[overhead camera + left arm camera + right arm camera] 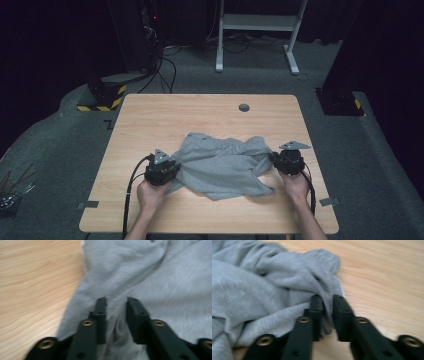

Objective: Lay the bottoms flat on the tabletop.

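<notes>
Left hand-held gripper [172, 167] sits at the left edge of a crumpled grey cloth [222, 165] on the wooden tabletop [150, 120]. In the left gripper view its black jaws stand a little apart with a fold of the grey cloth [155, 277] running between them; whether the pads press on it cannot be told through the blur. The right hand-held gripper [275, 159] meets the cloth's right edge. In the right gripper view its jaws also stand slightly apart, a thin ridge of cloth [274, 290] between them, bare tabletop [387, 277] just beside. The cloth lies near the middle of the tabletop, between the two hands.
</notes>
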Demonstrator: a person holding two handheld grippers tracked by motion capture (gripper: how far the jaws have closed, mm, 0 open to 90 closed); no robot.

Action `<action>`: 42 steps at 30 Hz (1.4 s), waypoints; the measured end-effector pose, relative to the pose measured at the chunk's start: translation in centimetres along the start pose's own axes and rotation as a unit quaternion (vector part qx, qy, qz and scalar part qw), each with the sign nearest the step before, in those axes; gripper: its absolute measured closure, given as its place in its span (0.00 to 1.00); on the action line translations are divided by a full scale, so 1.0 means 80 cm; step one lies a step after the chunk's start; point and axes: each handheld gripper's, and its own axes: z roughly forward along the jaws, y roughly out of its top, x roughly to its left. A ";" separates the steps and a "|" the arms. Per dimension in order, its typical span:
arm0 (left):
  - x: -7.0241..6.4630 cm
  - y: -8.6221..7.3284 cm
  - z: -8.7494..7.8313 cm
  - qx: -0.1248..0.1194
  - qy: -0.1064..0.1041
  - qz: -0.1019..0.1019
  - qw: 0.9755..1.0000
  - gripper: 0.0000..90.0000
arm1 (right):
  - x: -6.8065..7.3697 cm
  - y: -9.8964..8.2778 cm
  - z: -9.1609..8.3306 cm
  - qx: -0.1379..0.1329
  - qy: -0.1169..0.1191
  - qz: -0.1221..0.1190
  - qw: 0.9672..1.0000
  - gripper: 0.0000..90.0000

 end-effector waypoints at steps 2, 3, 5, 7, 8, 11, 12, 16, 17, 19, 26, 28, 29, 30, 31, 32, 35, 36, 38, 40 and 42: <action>-0.008 -0.001 -0.001 0.001 -0.004 0.013 1.000 0.62 | 0.012 -0.004 -0.004 -0.012 0.012 -0.009 1.000 0.72; -0.011 -0.002 -0.002 0.000 -0.003 0.017 1.000 0.59 | 0.018 -0.004 -0.006 -0.016 0.018 -0.017 1.000 0.69; -0.013 -0.004 -0.003 -0.001 -0.003 0.020 1.000 0.55 | 0.032 -0.003 -0.013 -0.030 0.027 -0.036 0.999 0.66; -0.015 -0.009 -0.005 0.003 -0.007 0.021 1.000 0.55 | 0.046 -0.002 -0.019 -0.045 0.044 -0.050 0.997 0.61; -0.015 -0.009 -0.005 0.003 -0.007 0.021 1.000 0.57 | 0.046 -0.002 -0.019 -0.045 0.044 -0.050 0.997 0.61; -0.014 -0.012 -0.003 0.014 -0.020 0.020 0.999 0.68 | 0.073 -0.006 -0.025 -0.055 0.083 -0.084 0.991 0.58; -0.013 -0.013 -0.001 0.019 -0.024 0.021 0.999 0.72 | 0.079 -0.008 -0.025 -0.056 0.096 -0.089 0.990 0.58; -0.012 -0.012 0.000 0.017 -0.032 0.019 0.999 0.86 | 0.099 -0.014 -0.016 -0.041 0.129 -0.113 0.984 0.57; -0.012 -0.011 0.000 0.015 -0.035 0.017 0.999 0.89 | 0.102 -0.015 -0.014 -0.039 0.136 -0.117 0.983 0.56; -0.012 -0.011 0.000 0.015 -0.038 0.017 0.999 0.94 | 0.110 -0.017 -0.008 -0.024 0.142 -0.127 0.981 0.54; -0.011 -0.003 -0.005 0.006 -0.044 0.023 0.999 0.98 | 0.111 -0.019 0.013 0.028 0.143 -0.142 0.979 0.87; -0.011 0.001 -0.008 0.004 -0.044 0.026 0.999 0.99 | 0.108 -0.017 0.011 0.031 0.144 -0.143 0.979 0.94; -0.010 0.003 -0.010 0.001 -0.044 0.028 0.999 0.99 | 0.108 -0.017 0.009 0.026 0.142 -0.145 0.979 0.95; -0.009 0.005 -0.013 -0.001 -0.046 0.026 0.999 0.99 | 0.108 -0.015 0.006 0.022 0.140 -0.146 0.979 0.95; -0.009 0.007 -0.014 -0.003 -0.047 0.026 0.999 0.99 | 0.107 -0.013 0.002 0.014 0.137 -0.146 0.980 0.95; -0.008 0.010 -0.016 -0.005 -0.048 0.025 0.999 0.99 | 0.106 -0.009 -0.003 0.007 0.138 -0.143 0.980 0.95; -0.002 0.018 -0.017 -0.012 -0.045 0.023 0.999 0.99 | 0.100 0.005 -0.014 -0.019 0.141 -0.128 0.981 0.95; -0.001 0.021 -0.016 -0.012 -0.043 0.022 0.999 0.99 | 0.097 0.011 -0.017 -0.024 0.140 -0.121 0.982 0.95; 0.000 0.027 -0.009 -0.011 -0.015 0.038 0.999 0.99 | 0.091 0.024 -0.018 -0.034 0.133 -0.106 0.985 0.95; 0.003 0.030 0.005 -0.012 0.013 0.044 0.999 0.97 | 0.083 0.035 -0.010 -0.030 0.131 -0.080 0.988 0.94; 0.012 0.029 0.026 0.007 0.016 0.025 1.000 0.95 | 0.076 0.042 0.012 -0.005 0.107 -0.065 0.992 0.94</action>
